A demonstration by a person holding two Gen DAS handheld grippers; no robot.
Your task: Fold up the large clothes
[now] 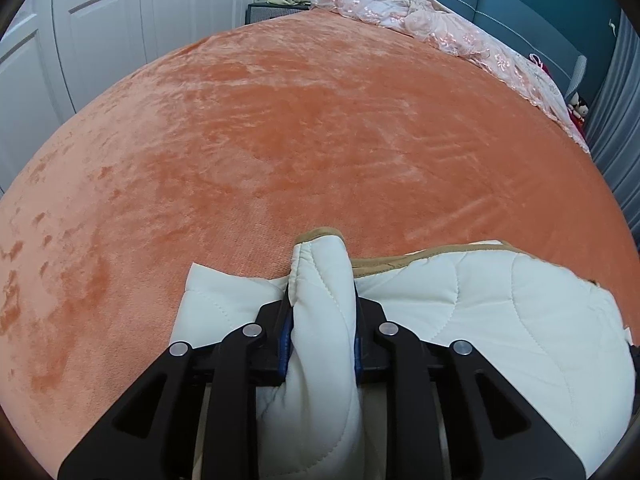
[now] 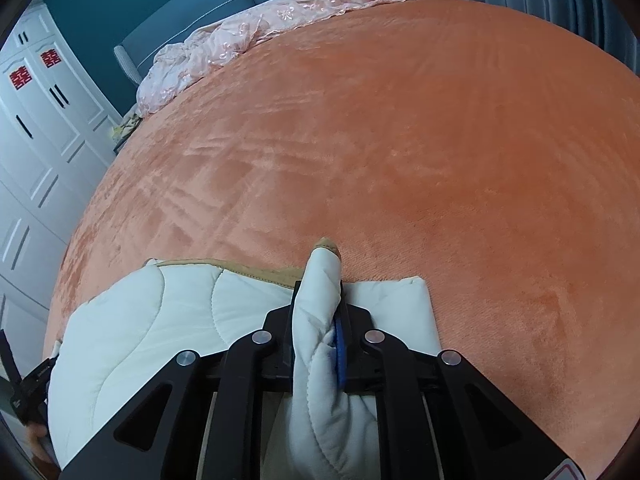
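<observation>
A white quilted garment (image 1: 480, 320) with tan trim is lying puffy and stitched in curves at the near edge of the bed (image 1: 280, 140), on its orange plush blanket. The left gripper (image 1: 322, 312) and right gripper (image 2: 318, 312) are each pinching a bunched fold, jaws nearly closed.

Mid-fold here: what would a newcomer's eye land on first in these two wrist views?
First, the white quilted garment bunched at the near edge, a tan-trimmed fold pinched in the left hand-held gripper and another in the right hand-held gripper. Next, the orange plush bedspread filling both views. Last, a crumpled pink lace cover along the teal headboard.
</observation>
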